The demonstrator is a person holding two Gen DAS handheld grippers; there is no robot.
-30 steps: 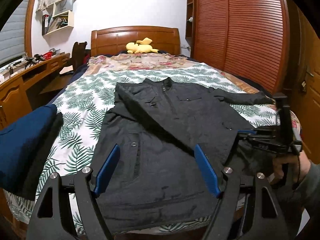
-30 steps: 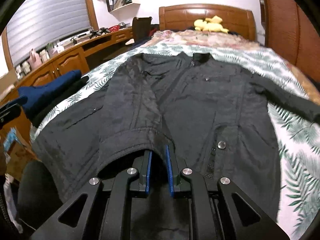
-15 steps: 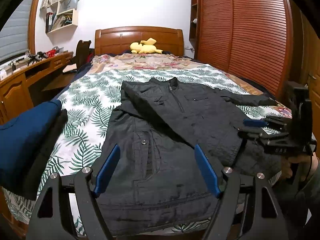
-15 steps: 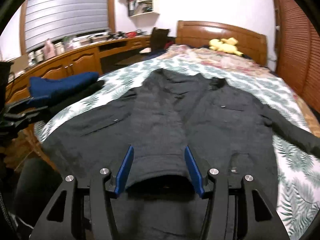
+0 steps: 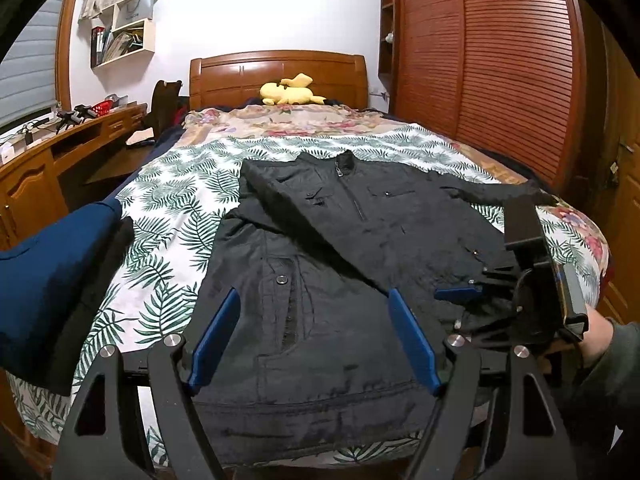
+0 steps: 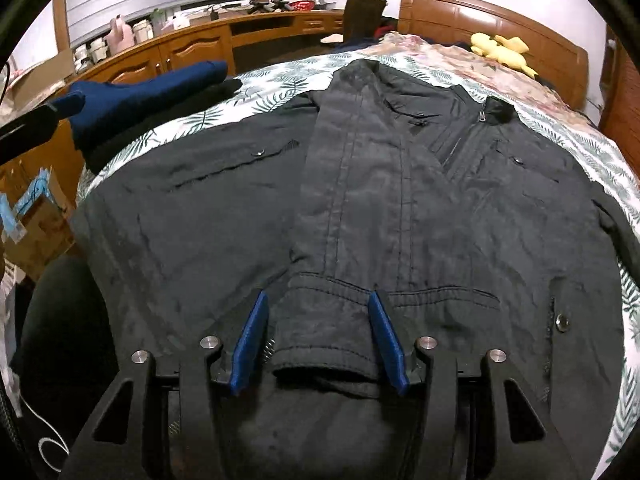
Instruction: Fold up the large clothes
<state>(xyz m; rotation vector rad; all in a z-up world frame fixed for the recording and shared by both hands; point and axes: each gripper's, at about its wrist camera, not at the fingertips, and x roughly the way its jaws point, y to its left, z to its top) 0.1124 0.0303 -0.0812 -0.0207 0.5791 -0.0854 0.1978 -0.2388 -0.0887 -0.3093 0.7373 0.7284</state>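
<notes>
A large black jacket (image 5: 340, 248) lies flat on the bed, collar toward the headboard. One sleeve (image 6: 360, 200) is folded diagonally across its front, cuff (image 6: 324, 328) near the hem. My left gripper (image 5: 312, 332) is open and empty above the jacket's hem. My right gripper (image 6: 320, 340) is open, its blue fingers (image 6: 250, 340) on either side of the cuff without gripping it. The right gripper also shows in the left wrist view (image 5: 460, 292), at the jacket's right side. The other sleeve (image 5: 496, 196) lies stretched out to the right.
The bed (image 5: 168, 200) has a leaf-print cover and a yellow plush toy (image 5: 292, 90) at the headboard. A folded navy garment (image 5: 44, 276) lies at the bed's left edge. A wooden desk (image 6: 192, 44) runs along the left wall, wardrobe doors (image 5: 500, 64) along the right.
My right gripper has opened and let go of the sleeve cuff, which now lies on the jacket. My left gripper has stayed open and shifted slightly over the hem.
</notes>
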